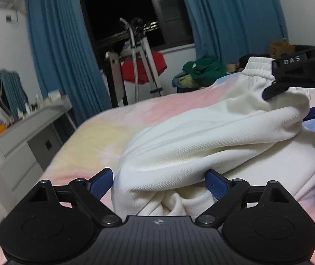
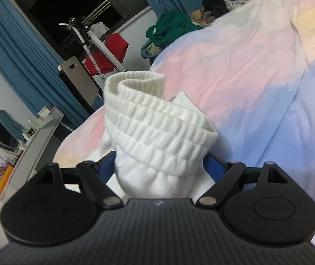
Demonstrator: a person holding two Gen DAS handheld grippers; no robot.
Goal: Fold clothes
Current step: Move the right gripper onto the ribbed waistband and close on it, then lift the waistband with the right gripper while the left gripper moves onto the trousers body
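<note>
White trousers (image 1: pixel 201 137), soft, limp and light, are draped over a bed (image 1: pixel 86 137); the ribbed waistband (image 2: pixel 157 128) is clamped in the right tool (image 2: pixel 160 165), the surest hold, while the left tool (image 1: pixel 158 183) stands apart around a bunched fold.

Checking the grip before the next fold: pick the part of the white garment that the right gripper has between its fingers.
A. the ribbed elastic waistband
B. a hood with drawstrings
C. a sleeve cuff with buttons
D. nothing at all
A: in the right wrist view the bunched ribbed waistband of the white garment sits between the fingers of the right gripper.
</note>
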